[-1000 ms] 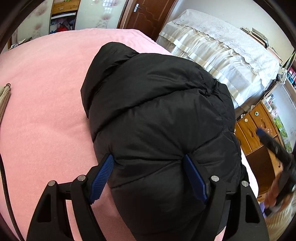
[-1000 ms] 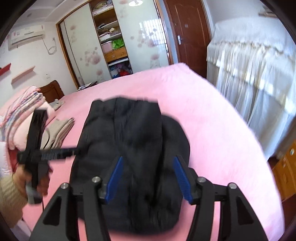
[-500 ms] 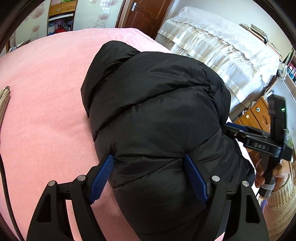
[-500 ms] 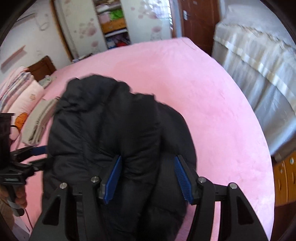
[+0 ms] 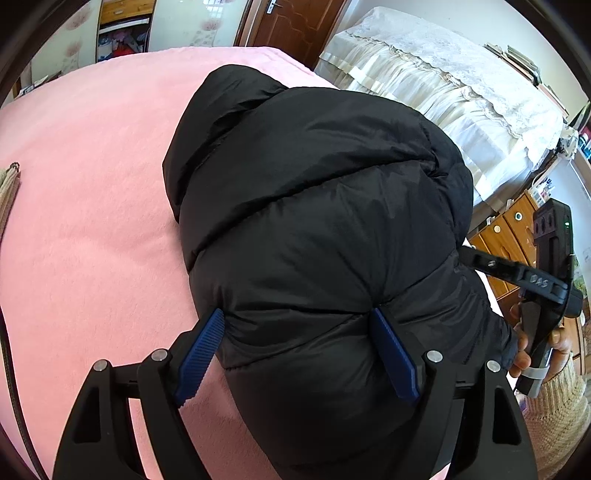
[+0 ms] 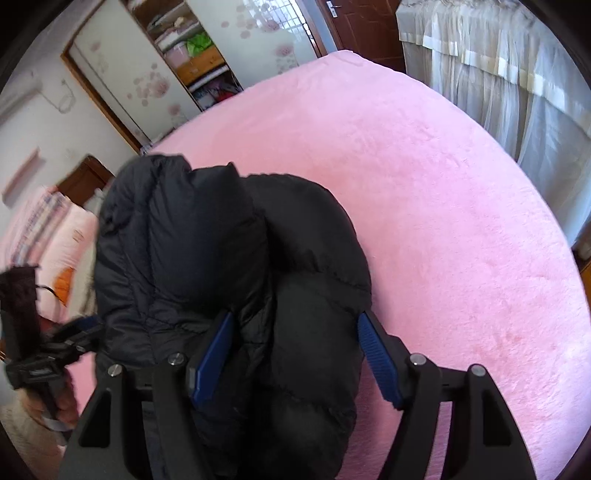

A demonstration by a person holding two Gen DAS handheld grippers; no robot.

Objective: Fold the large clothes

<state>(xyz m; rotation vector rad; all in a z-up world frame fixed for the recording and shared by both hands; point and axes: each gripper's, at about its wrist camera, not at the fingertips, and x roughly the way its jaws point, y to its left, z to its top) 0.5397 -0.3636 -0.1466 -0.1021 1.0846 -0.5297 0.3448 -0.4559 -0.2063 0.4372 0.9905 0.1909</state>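
A black puffy down jacket (image 5: 317,221) lies bundled on the pink bed (image 5: 85,221). It also shows in the right wrist view (image 6: 229,266). My left gripper (image 5: 299,347) is open, its blue pads either side of the jacket's near end. My right gripper (image 6: 295,350) is open too, its jaws straddling a thick fold of the jacket on the other side. The right gripper's body shows at the right edge of the left wrist view (image 5: 546,280). The left gripper shows at the left edge of the right wrist view (image 6: 48,354).
A cream lace-covered bed (image 5: 443,74) stands to the right. Wooden drawers (image 5: 506,229) are beyond the bed's edge. A wardrobe (image 6: 192,55) and brown door (image 6: 362,26) are at the back. Folded bedding (image 6: 44,236) lies at the left.
The right gripper has come down from above the bed onto the jacket's far side, its jaws now around a fold. The left gripper has stayed in place on the jacket.
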